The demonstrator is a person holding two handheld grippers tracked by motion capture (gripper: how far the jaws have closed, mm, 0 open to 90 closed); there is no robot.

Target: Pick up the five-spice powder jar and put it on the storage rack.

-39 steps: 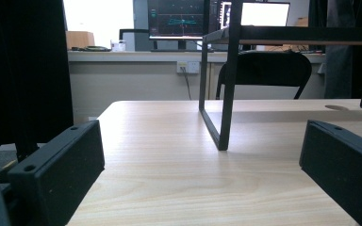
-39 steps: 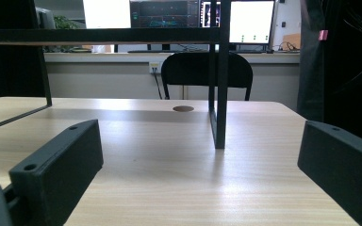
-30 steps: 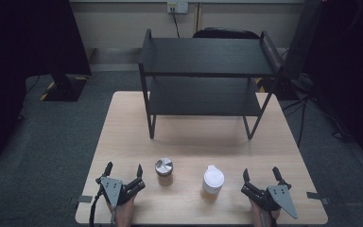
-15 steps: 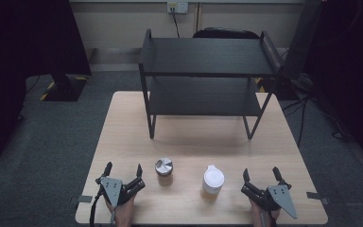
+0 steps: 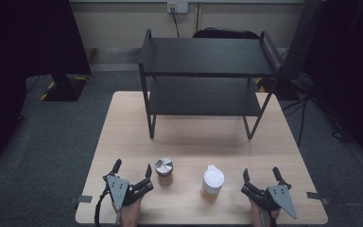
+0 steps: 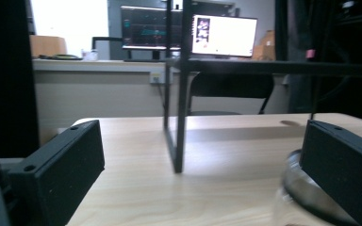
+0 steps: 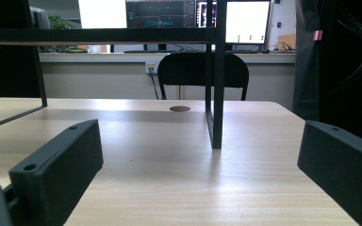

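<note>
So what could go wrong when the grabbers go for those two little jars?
The small silver-lidded jar stands just beside the open left gripper, next to its right jaw rather than between the jaws, so a push forward could knock it over. The white-lidded jar sits well left of the open right gripper, so a sideways swing might tip it. Both stand near the front edge of the light wooden table and could roll off.

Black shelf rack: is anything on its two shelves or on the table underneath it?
Both levels of the black shelf rack look bare. The top shelf hides the back of the lower one, which hides the table beneath. Both jars, silver-lidded jar and white-lidded jar, stand in front.
</note>
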